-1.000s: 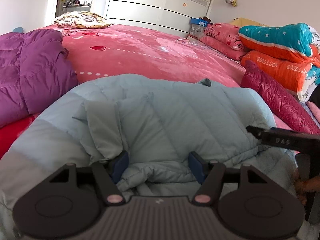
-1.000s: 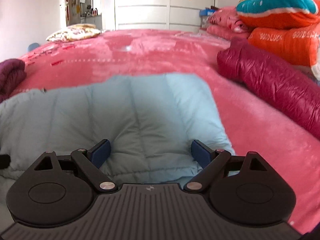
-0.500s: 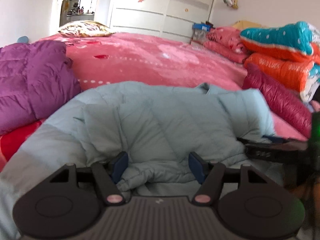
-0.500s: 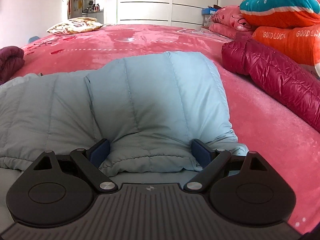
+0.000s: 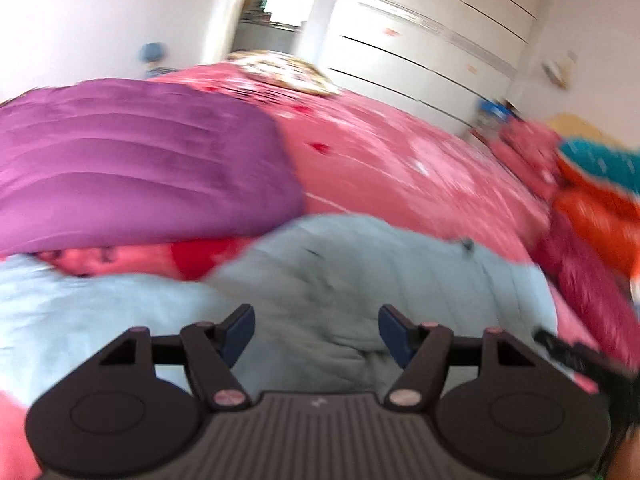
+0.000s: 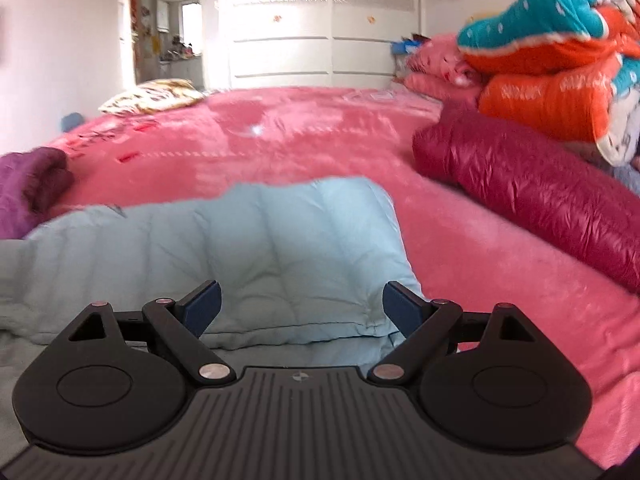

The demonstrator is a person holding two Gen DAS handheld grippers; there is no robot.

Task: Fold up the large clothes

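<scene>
The light blue down jacket (image 6: 256, 248), lying at the near edge of the pink bed (image 6: 320, 148), is judged partly folded and not yet compact, while the left gripper (image 5: 316, 330) and right gripper (image 6: 302, 306) are held wide apart, empty, above it.

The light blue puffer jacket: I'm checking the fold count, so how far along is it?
Done: the light blue puffer jacket lies doubled over itself on the pink bedspread. In hand: nothing; the left tool and right tool are both open above it. Left: the purple jacket and maroon jacket.
</scene>
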